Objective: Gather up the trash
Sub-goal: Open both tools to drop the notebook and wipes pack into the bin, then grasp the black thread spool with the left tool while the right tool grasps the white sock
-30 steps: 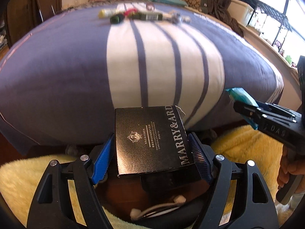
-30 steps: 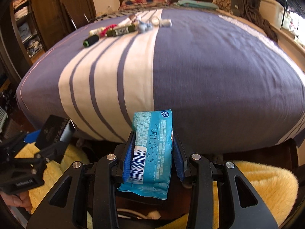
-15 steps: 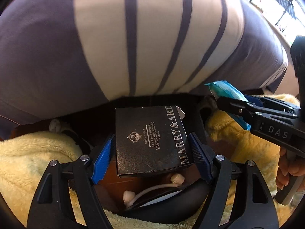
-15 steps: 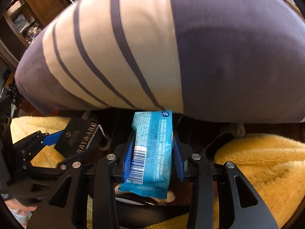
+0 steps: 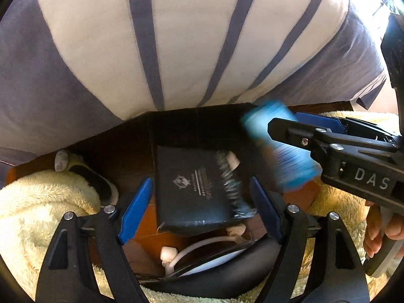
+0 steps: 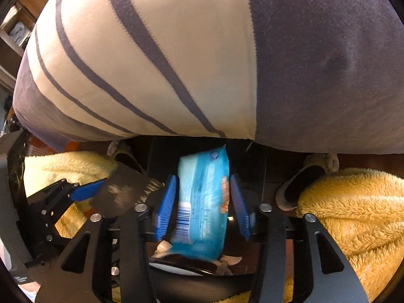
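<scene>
We see both jaws just opened. The left hand-held gripper (image 5: 199, 213) is released around the blurred black box (image 5: 194, 189); the right hand-held gripper (image 6: 202, 208) is released around the blue packet (image 6: 202, 202), both above the black bin (image 5: 214, 275) near the bed (image 5: 176, 38).

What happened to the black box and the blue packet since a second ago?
Both grippers tipped down over the dark bin. Their jaws have just been opening: the black box and blue packet are let go, blurred, slipping down. The striped bedspread stayed put.
</scene>
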`<state>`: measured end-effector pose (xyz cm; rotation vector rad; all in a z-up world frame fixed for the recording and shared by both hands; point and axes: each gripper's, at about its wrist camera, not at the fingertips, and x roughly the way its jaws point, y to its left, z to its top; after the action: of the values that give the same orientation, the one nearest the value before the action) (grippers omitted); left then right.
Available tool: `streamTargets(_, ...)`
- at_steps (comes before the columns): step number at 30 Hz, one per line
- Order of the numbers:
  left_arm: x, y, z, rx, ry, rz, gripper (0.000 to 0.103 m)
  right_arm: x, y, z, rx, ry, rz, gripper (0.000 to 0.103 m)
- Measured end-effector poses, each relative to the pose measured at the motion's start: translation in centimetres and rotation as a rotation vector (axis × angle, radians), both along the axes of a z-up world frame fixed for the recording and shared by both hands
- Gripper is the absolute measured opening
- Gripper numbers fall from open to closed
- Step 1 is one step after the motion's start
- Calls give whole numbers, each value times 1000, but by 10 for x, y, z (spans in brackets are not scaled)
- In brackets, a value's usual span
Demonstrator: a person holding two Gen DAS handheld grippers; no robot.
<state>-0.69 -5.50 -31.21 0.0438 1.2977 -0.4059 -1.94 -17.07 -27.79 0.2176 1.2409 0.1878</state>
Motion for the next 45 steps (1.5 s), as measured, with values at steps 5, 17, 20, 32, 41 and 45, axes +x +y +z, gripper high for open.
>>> streamTargets(5,0,2,4,8,-21,14,90,1,-6,10,-14,-20,-21,62)
streamTargets(17,-5,16,61,7,-176,46,95,-10,-28,75,-120,-182,-99,98)
streamTargets(20,-6,24,85,0,-243,66,95,-12,-31,95,-121,-226,-113,98)
streamTargets(32,21,47,161,26,-412,126,95,19,-44,174,-164,-418,-121,99)
streamTargets(41,69,65,181,39,-455,179,95,65,-48,185,-171,-451,-139,99)
streamTargets(45,95,67,183,59,-463,184,95,92,-42,182,-164,-449,-123,99)
